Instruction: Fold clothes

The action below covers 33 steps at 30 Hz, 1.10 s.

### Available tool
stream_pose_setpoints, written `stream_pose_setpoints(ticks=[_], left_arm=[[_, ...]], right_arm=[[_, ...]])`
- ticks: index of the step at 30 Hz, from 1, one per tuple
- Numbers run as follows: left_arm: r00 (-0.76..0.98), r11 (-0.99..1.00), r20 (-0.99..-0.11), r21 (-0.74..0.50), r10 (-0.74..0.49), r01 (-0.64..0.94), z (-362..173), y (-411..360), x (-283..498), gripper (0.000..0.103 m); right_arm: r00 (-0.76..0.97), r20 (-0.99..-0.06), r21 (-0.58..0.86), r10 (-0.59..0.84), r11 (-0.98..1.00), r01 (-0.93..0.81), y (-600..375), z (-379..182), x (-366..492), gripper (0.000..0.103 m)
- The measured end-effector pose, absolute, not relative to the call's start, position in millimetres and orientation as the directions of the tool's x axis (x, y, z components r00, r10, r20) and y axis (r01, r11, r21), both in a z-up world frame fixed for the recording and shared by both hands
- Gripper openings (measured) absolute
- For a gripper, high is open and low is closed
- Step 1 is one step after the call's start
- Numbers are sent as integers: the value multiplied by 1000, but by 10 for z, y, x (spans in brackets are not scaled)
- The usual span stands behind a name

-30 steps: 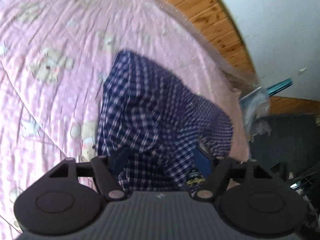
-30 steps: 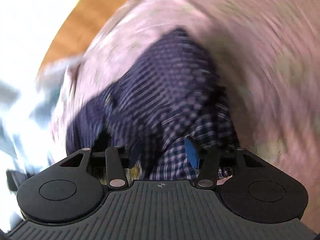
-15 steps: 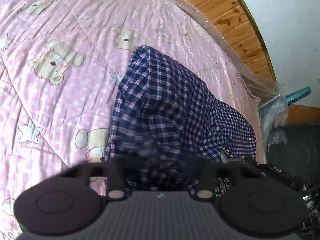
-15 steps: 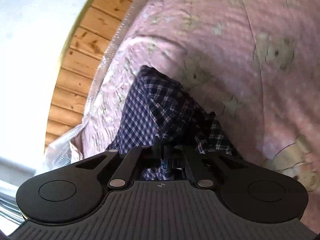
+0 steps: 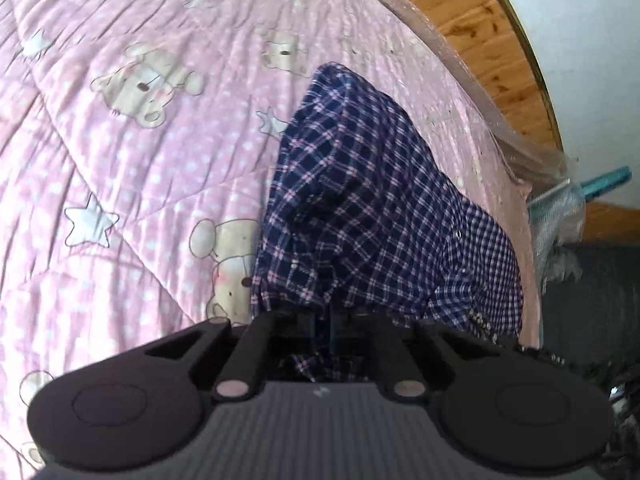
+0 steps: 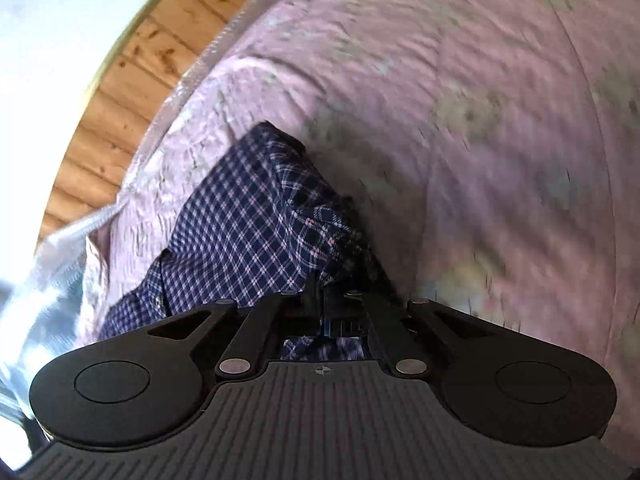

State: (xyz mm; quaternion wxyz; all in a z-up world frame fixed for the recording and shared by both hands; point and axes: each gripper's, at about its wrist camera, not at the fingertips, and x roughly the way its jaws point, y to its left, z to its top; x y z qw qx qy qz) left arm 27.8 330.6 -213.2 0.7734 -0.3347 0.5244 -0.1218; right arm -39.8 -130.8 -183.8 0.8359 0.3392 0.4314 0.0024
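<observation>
navy plaid shirt (image 5: 360, 208) on pink quilt (image 5: 120, 160), left gripper (image 5: 324, 316) and right gripper (image 6: 326, 308) apparently both clamped on its edge

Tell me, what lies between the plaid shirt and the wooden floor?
In the left wrist view, only pink quilt lies between the plaid shirt and the wooden floor.

Pink bear-and-star quilt (image 5: 132, 168), rumpled navy plaid shirt (image 5: 360, 208) directly on it.

Navy plaid shirt (image 5: 360, 216) with pink lines lies bunched and rumpled on pink quilt.
</observation>
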Motion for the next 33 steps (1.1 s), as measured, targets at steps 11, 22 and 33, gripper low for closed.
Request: stream_pose_setpoints(ticks=[11, 22, 33], left_arm=[[509, 861, -730, -507, -456, 44, -1275, 3688, 142, 20], [479, 892, -787, -451, -389, -16, -1874, 3165, 1109, 11], [417, 850, -760, -524, -499, 61, -1829, 3146, 251, 29]], right_arm=[[710, -704, 186, -10, 962, 198, -1231, -935, -514, 32], [530, -827, -34, 185, 926, -376, -179, -1467, 679, 36], [533, -788, 190, 309, 945, -266, -843, -1290, 21, 48]])
